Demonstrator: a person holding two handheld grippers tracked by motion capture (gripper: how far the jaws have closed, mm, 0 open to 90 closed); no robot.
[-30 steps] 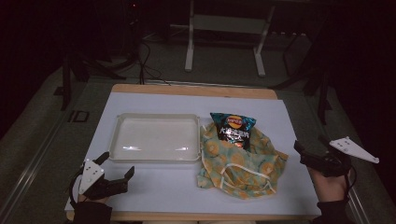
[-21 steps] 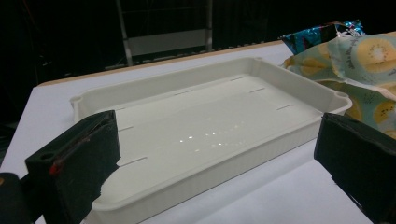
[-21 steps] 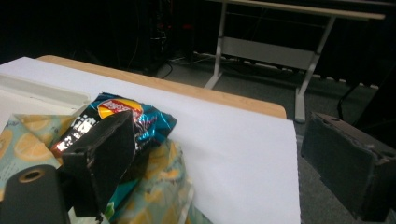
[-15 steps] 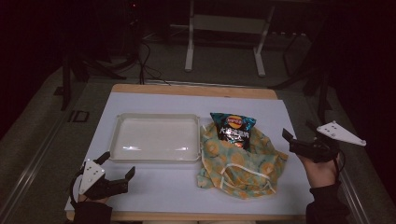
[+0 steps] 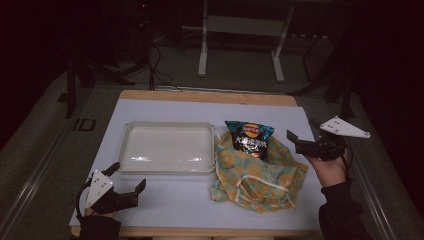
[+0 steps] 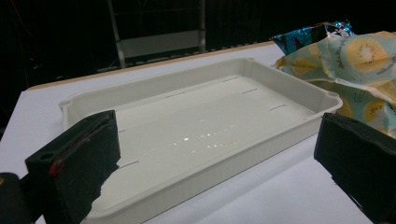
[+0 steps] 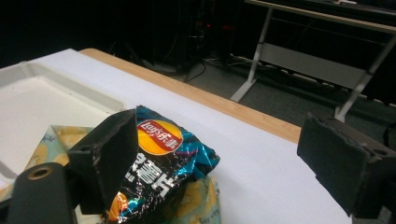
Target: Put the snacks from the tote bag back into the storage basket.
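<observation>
Chip bag [image 7: 159, 172] lies on the cloth [image 5: 260, 175] right of the tray [image 5: 165, 127], looks light, crinkly, crushable; right gripper [image 5: 300, 142] wide, left gripper [image 5: 127, 182] wide, so pinch the top seam lightly.

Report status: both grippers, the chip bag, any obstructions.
Left gripper open, at table's near-left corner. Right gripper open, raised right of the dark blue foil chip bag. Bag lies on yellow-patterned cloth bag, beside cream plastic tray. Nothing between.

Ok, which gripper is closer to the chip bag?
Right. The right gripper hovers open just beside the chip bag; the left gripper sits open at the near table edge, past the tray.
</observation>
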